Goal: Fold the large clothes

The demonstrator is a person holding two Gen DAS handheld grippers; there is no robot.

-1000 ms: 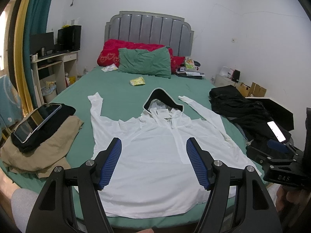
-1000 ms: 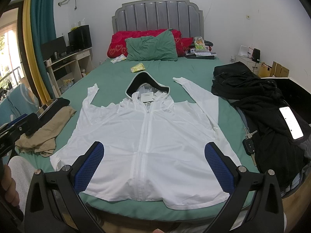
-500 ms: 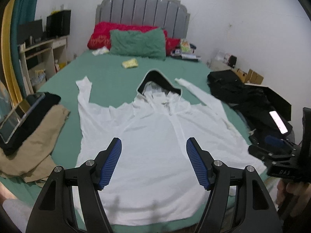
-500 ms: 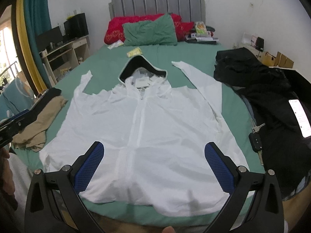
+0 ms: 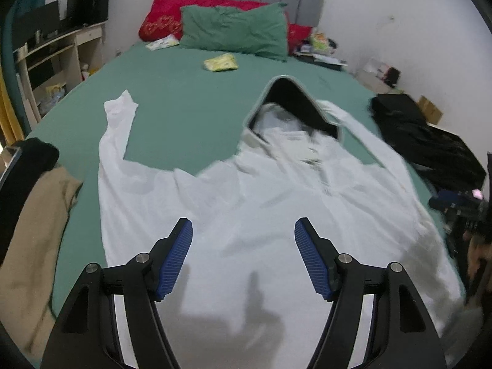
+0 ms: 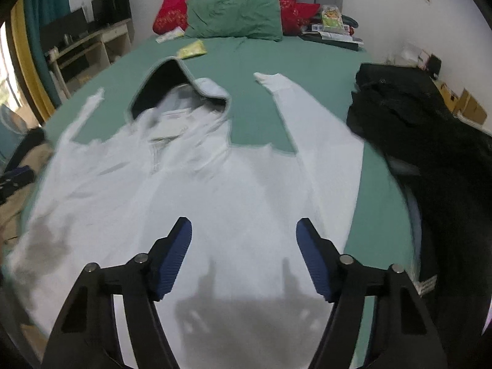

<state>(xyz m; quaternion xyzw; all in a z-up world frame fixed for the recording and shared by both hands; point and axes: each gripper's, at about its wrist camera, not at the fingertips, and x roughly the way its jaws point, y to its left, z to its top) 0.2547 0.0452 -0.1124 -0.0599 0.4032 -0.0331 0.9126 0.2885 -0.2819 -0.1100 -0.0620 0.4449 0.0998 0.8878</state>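
Note:
A white hooded zip jacket [image 5: 261, 209] lies flat, front up, on the green bed [image 5: 184, 98], sleeves spread up and out, dark-lined hood [image 5: 292, 104] toward the headboard. It also shows in the right wrist view [image 6: 215, 190]. My left gripper [image 5: 243, 258] is open and empty, low over the jacket's lower left body. My right gripper [image 6: 244, 258] is open and empty, low over the lower right body, near the right sleeve [image 6: 313, 129]. Both cast shadows on the cloth.
A beige and black clothes pile [image 5: 33, 203] lies at the bed's left edge. Black garments [image 6: 430, 141] cover the right side. Green pillow [image 5: 233, 30], red blanket [image 5: 166, 15] and a yellow packet [image 5: 221, 61] sit near the headboard. A desk [image 5: 58, 49] stands left.
Both grippers have moved forward and down toward the jacket, which now fills the views. The right gripper's jaws have narrowed somewhat but stay open. The jacket has not moved.

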